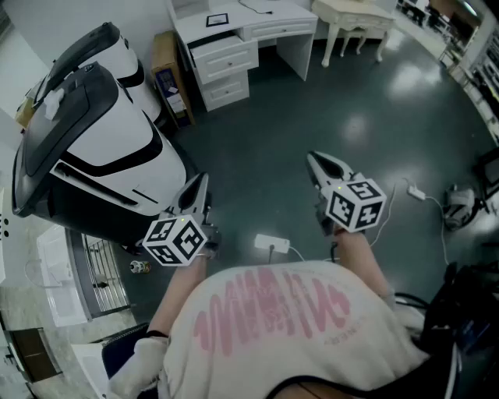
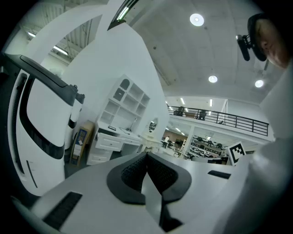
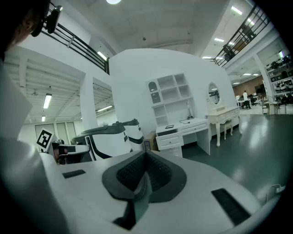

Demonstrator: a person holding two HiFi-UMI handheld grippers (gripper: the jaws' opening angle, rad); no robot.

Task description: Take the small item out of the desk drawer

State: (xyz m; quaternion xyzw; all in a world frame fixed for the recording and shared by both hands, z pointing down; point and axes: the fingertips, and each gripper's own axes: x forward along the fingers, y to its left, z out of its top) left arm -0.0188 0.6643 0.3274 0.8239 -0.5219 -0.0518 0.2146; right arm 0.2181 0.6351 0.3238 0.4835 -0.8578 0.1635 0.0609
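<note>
The white desk (image 1: pixel 269 17) stands far ahead against the wall, with its drawer stack (image 1: pixel 224 66) on the left side; it also shows as the desk (image 3: pixel 183 127) and the desk (image 2: pixel 112 137) in the two gripper views. No small item is visible, and I cannot tell whether a drawer is open. My left gripper (image 1: pixel 200 183) and right gripper (image 1: pixel 315 160) hang in the air in front of the person's body, well short of the desk. Both are shut with nothing between the pads, as the left gripper (image 2: pixel 146 154) and right gripper (image 3: pixel 145 154) also show.
A big white-and-black pod-shaped machine (image 1: pixel 93 132) fills the left side, close to my left gripper. A cardboard box (image 1: pixel 171 78) leans beside the desk. A white dressing table (image 1: pixel 355 19) stands to the desk's right. A power strip (image 1: pixel 271 244) and cables lie on the dark floor.
</note>
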